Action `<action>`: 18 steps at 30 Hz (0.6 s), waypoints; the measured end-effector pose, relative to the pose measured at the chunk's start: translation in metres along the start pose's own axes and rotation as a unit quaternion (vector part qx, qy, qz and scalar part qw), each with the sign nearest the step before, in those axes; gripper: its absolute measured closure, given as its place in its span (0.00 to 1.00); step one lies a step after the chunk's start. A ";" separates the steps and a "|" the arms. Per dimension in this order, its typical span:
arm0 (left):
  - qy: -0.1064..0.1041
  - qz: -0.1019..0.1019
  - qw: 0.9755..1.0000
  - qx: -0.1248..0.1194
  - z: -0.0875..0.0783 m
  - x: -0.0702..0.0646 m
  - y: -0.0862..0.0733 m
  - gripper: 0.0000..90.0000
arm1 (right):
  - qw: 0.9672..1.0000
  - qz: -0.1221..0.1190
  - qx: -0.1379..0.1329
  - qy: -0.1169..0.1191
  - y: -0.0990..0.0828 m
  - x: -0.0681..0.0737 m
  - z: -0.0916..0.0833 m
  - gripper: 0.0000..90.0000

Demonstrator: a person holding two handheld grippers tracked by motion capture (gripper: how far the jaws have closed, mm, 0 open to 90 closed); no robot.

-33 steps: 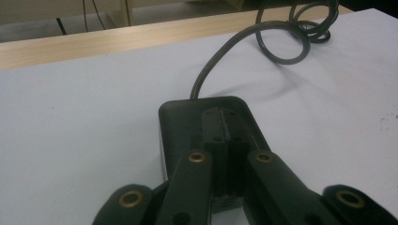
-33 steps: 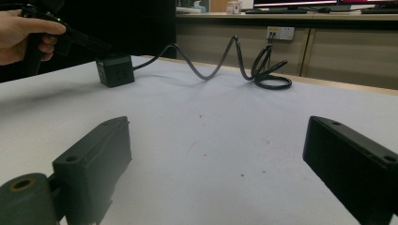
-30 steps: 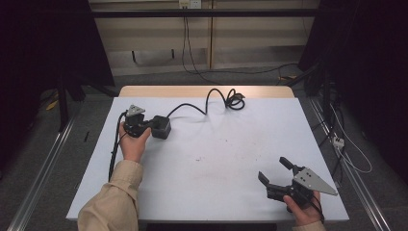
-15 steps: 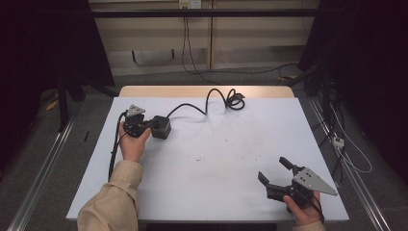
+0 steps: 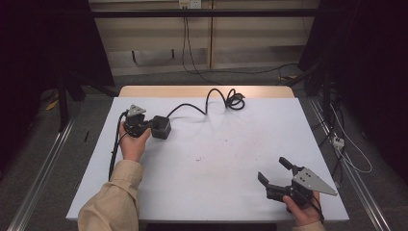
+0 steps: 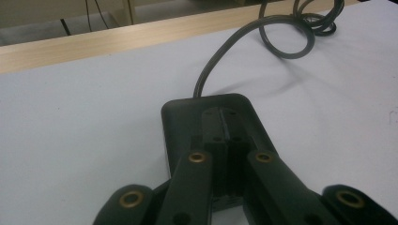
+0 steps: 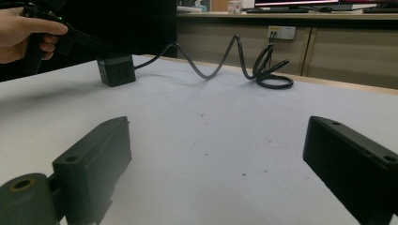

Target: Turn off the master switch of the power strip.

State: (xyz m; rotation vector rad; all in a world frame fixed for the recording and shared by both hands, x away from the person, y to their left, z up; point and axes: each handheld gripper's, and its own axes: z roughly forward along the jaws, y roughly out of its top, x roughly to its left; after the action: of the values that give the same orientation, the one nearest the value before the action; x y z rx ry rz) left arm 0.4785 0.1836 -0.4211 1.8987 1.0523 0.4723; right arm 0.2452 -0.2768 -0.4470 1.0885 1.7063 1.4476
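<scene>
A black power cube (image 5: 161, 127) sits on the white table (image 5: 226, 159) at the left, and its black cable (image 5: 211, 98) runs back to a coil (image 5: 234, 100) near the far edge. My left gripper (image 5: 153, 126) is shut, its two jaws pressed together with their tips resting on top of the cube (image 6: 206, 112). I cannot see anything between the jaws. My right gripper (image 5: 272, 168) is open at the front right, low over bare table, with nothing between its jaws (image 7: 218, 126). It faces the cube (image 7: 116, 69) across the table.
A wooden strip (image 5: 202, 90) borders the table's far edge. Loose cables (image 5: 346, 144) lie on the floor to the right, and a metal rail (image 5: 43, 159) runs along the left. Dark curtains stand on both sides.
</scene>
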 end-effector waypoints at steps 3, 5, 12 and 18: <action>0.000 0.000 1.000 0.001 0.000 0.000 0.000 1.00 | 1.000 -0.001 0.000 0.000 0.000 0.000 0.000 0.08; 0.000 -0.001 1.000 0.003 0.000 -0.001 0.001 1.00 | 1.000 -0.001 0.000 0.000 0.000 0.000 0.000 0.08; 0.003 -0.001 1.000 0.010 0.000 -0.001 0.002 1.00 | 1.000 -0.001 -0.001 0.000 0.000 0.000 0.000 0.08; 0.004 0.000 1.000 0.011 0.000 -0.002 0.003 1.00 | 1.000 -0.001 -0.001 0.000 0.000 0.001 0.000 0.08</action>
State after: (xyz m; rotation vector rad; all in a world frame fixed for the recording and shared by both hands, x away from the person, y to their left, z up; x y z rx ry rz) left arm 0.4790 0.1815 -0.4189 1.9164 1.0672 0.4704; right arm 0.2446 -0.2764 -0.4466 1.0864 1.7048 1.4469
